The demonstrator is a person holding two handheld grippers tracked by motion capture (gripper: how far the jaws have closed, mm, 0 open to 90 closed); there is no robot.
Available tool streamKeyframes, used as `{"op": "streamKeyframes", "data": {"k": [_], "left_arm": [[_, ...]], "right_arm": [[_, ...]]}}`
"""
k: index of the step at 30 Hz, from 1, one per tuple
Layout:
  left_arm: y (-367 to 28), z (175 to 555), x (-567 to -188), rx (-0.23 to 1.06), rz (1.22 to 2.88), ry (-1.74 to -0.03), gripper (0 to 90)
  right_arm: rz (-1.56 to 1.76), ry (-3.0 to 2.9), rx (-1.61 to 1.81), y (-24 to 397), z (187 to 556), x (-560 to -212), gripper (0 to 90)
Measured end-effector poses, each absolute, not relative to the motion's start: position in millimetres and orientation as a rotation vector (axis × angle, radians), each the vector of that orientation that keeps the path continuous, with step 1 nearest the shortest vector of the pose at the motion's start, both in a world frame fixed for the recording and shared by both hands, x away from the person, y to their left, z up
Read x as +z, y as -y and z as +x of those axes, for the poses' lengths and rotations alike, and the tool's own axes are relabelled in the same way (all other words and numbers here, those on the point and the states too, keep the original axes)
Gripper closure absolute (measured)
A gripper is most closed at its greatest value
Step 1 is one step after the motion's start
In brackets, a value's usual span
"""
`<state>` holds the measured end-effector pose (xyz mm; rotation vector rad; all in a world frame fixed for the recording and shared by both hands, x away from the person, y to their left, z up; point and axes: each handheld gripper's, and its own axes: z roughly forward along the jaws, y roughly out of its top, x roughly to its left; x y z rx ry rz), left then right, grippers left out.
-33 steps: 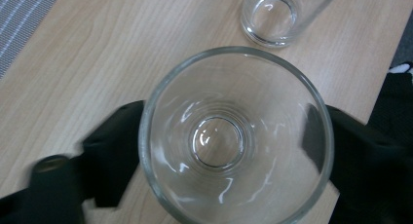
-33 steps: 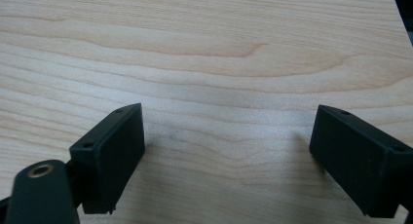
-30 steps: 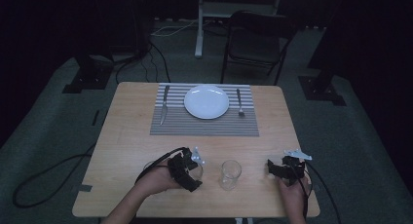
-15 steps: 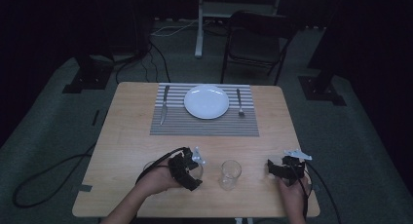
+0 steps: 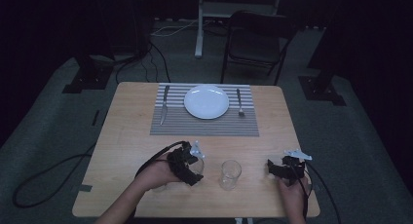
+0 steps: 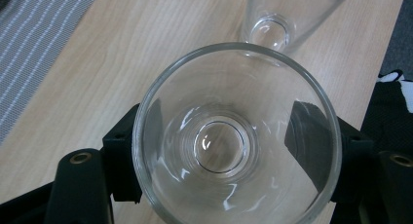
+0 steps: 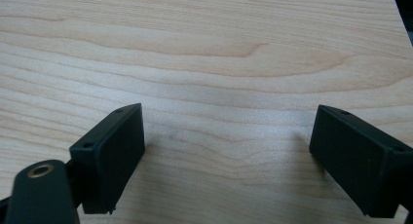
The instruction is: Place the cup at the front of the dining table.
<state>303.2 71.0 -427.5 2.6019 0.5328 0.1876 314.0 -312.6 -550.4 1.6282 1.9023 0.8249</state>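
I see no label or writing on anything here. My left gripper (image 6: 229,151) is clamped on a clear glass (image 6: 236,136), one jaw pressed to each side of its wall; in the left gripper view I look straight down its mouth to the round base, so its long axis runs along the camera's line of sight. From the high view that glass (image 5: 195,166) sits at the near left part of the table (image 5: 126,136), mostly hidden by my left gripper (image 5: 187,163), and I cannot tell whether it rests on the wood or is lifted.

A second glass (image 5: 230,174) stands upright just beside it, toward the middle of the near edge, mouth up; in the left gripper view its base (image 6: 272,31) shows just past the rim of the held one.

My right gripper (image 7: 229,156) has its jaws spread wide with bare wood between them; it (image 5: 287,168) is near the right front corner.

Farther off lies a striped mat (image 5: 204,126) with a white plate (image 5: 206,101), a knife (image 5: 164,104) to its left and a fork (image 5: 239,102) to its right, both pointing lengthwise away from me. A chair (image 5: 258,39) stands beyond the table.
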Motion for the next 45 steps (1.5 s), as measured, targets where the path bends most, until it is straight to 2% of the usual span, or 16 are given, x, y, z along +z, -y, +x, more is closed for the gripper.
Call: {"op": "streamKeyframes", "data": {"k": [9,21,25,30,33,39,45], "left_arm": [[-73.5,312.4,-412.8,0.207,2.583,-0.559,28.5],[-83.6,338.6,-405.4,0.243,2.529,-0.682,28.5],[-83.3,346.0,-402.8,0.302,2.520,-0.726,28.5],[-87.3,360.1,-393.7,0.309,2.493,-0.751,28.6],[-87.9,367.5,-389.4,0.378,2.500,-0.768,28.5],[-95.3,388.7,-385.8,0.355,2.448,-0.836,28.5],[-96.5,404.9,-389.5,0.425,2.452,-0.885,28.6]], "right_arm": [[1.628,-1.903,0.825,312.6,314.0,-550.4,12.5],[1.627,-1.903,0.825,312.7,314.1,-550.4,12.5],[1.627,-1.904,0.823,312.8,314.0,-550.3,12.5],[1.626,-1.902,0.824,312.7,314.1,-550.4,12.5],[1.628,-1.902,0.825,312.6,314.1,-550.4,12.5],[1.628,-1.902,0.825,312.6,314.0,-550.4,12.5],[1.627,-1.903,0.824,312.6,314.0,-550.4,12.5]]}}
